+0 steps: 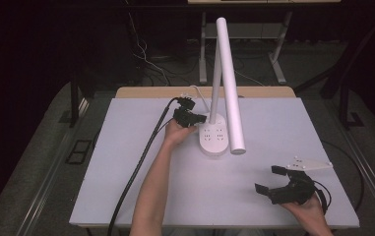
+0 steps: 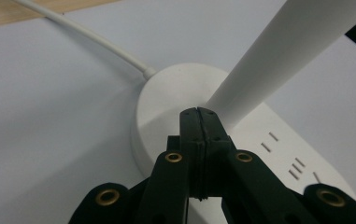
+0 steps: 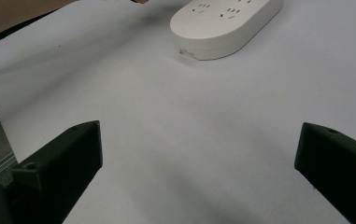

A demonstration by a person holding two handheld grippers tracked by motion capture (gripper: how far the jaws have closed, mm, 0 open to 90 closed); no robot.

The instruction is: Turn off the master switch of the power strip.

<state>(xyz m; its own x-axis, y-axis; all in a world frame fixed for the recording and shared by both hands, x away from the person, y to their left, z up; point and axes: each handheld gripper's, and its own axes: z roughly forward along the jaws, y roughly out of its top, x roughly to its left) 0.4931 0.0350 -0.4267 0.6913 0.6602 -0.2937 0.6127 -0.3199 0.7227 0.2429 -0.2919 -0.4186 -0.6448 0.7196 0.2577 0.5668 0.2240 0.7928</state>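
Pressing its two black jaws flat together with nothing between them, the left gripper [image 2: 197, 112] is sitting at the foot of the lamp's stem [image 2: 278, 60], its tips right against the top of the white base [image 2: 166, 93]; whether they are actually touching the plastic is not something the left gripper view is settling. In the high view this left gripper [image 1: 202, 118] is lying at the left side of the base [image 1: 213, 139], with the left hand [image 1: 175, 132] just behind it.

Moving outward, there is one desk lamp, and it is standing near the middle of the pale table [image 1: 126, 162], toward the far edge. It is showing one oval base, one thin upright stem [image 1: 216, 78], and one long white tube head [image 1: 231, 83]. The head is running from its high end at the back down toward the person, its low end hanging just beside the base's right side. The base's long axis is lying front to back. Two groups of socket slots [image 3: 217, 8] are showing on its top. One white cord [image 2: 82, 32] is leaving the base toward the table's far edge.

The right gripper [image 1: 274, 179] is resting well apart from the lamp, near the front right corner, its two jaws spread wide over bare table, holding nothing, in the right hand [image 1: 307, 209].
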